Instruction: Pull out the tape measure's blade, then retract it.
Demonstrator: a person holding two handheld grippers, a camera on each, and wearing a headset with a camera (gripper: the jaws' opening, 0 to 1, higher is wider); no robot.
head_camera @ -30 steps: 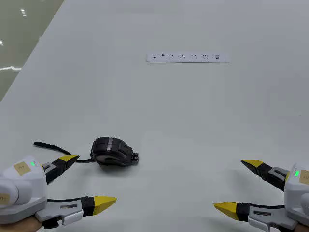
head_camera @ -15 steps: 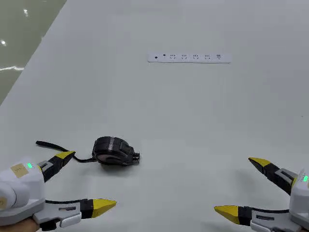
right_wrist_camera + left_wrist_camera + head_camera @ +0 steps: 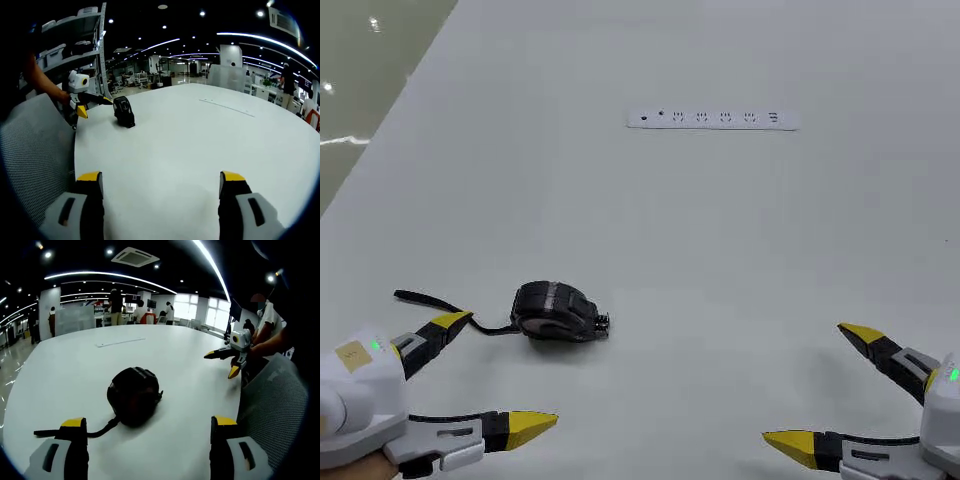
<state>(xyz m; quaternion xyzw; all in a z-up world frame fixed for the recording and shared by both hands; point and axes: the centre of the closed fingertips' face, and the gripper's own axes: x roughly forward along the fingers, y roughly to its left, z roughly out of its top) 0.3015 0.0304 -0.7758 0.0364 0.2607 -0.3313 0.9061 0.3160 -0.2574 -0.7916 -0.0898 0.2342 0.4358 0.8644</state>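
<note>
Head view: tape measure [image 3: 557, 312] on the counter [image 3: 720, 230].
It sits just past the left tongs [image 3: 502, 369], far from the right tongs [image 3: 817, 385]; both spread wide, empty.

White table [image 3: 720, 250], ceiling light strips [image 3: 110, 274], shelving [image 3: 75, 30].

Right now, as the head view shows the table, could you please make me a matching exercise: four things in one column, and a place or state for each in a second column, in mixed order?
Things:
1. tape measure
2. power strip
3. left gripper
4. right gripper

Places or states:
A. white, lying flat, far across the table
B. open, one jaw tip beside the black strap
C. open, over bare table at the near right
D. black, at the near left, blade not pulled out

Pairs: 1-D, 2-A, 3-B, 4-C.
</note>
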